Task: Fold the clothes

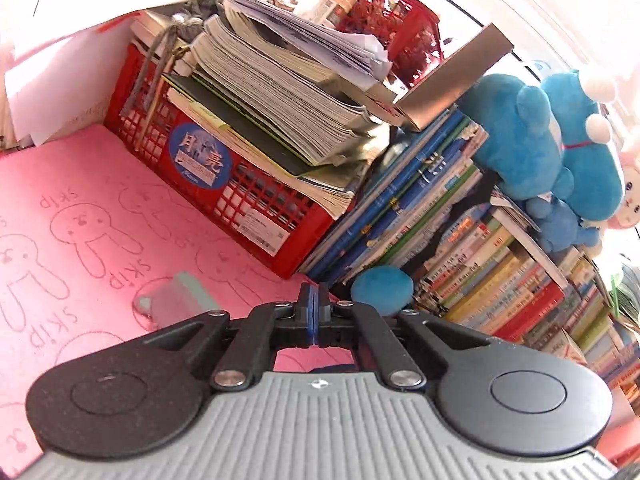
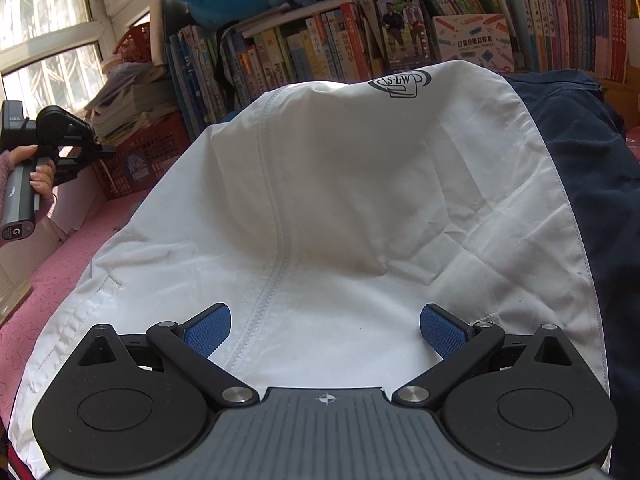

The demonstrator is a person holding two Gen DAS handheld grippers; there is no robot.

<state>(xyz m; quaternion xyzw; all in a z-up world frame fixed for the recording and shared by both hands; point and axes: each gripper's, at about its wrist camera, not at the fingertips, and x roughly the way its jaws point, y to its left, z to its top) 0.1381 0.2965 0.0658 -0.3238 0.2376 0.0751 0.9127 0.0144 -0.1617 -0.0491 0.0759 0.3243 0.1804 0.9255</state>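
Observation:
A white jacket (image 2: 340,200) with an S·LW crest (image 2: 400,84) lies spread on the pink sheet (image 2: 48,292). Its dark navy part (image 2: 592,200) runs down the right side. My right gripper (image 2: 325,326) hovers open over the near end of the white cloth. Its blue pads (image 2: 208,330) stand wide apart on either side of the stitched seam, with nothing pinched. My left gripper (image 1: 316,304) is shut, pads pressed together with nothing between them. It is raised over the pink rabbit-print mat (image 1: 80,208). In the right wrist view this left gripper (image 2: 108,148) is held in a hand, off to the left of the jacket.
A red crate (image 1: 256,216) piled with papers and magazines stands ahead of the left gripper. Rows of books (image 1: 480,264) line the back. Blue plush toys (image 1: 536,140) sit on the books, and a blue plush ball (image 1: 382,286) lies by them. A small clear piece (image 1: 176,300) lies on the mat.

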